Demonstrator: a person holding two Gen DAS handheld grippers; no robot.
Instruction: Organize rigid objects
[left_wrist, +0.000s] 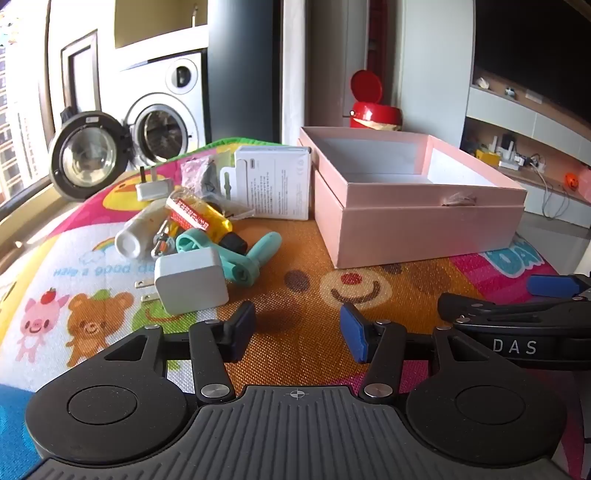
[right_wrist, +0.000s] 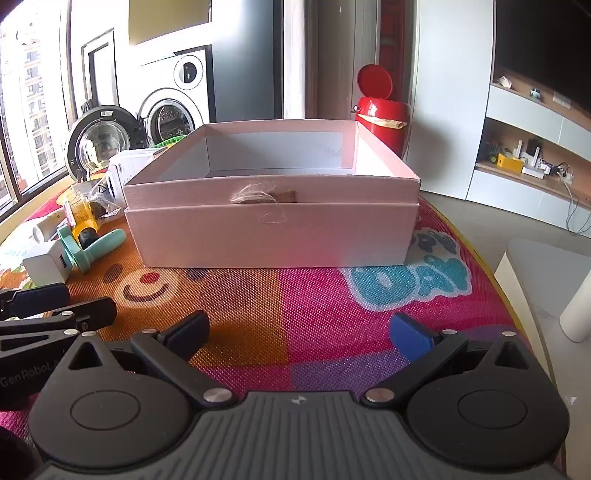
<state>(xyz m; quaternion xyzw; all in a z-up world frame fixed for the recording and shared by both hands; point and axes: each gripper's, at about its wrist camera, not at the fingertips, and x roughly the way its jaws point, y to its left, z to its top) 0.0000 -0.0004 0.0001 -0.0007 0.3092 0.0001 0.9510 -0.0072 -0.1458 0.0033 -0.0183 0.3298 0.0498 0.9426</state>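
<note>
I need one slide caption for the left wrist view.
Open left gripper faces a white charger and clutter beside an open pink box.

Matt pink cardboard box (right_wrist: 273, 229); woven textured mat (right_wrist: 295, 306); smooth white plastic charger (left_wrist: 190, 278).

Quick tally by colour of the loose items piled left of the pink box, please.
White: 4, the charger, plug adapter, tube, carton.
Yellow: 1, the bottle.
Teal: 1, the holder.
Total: 6 clearly told apart; small bags behind unclear.
</note>
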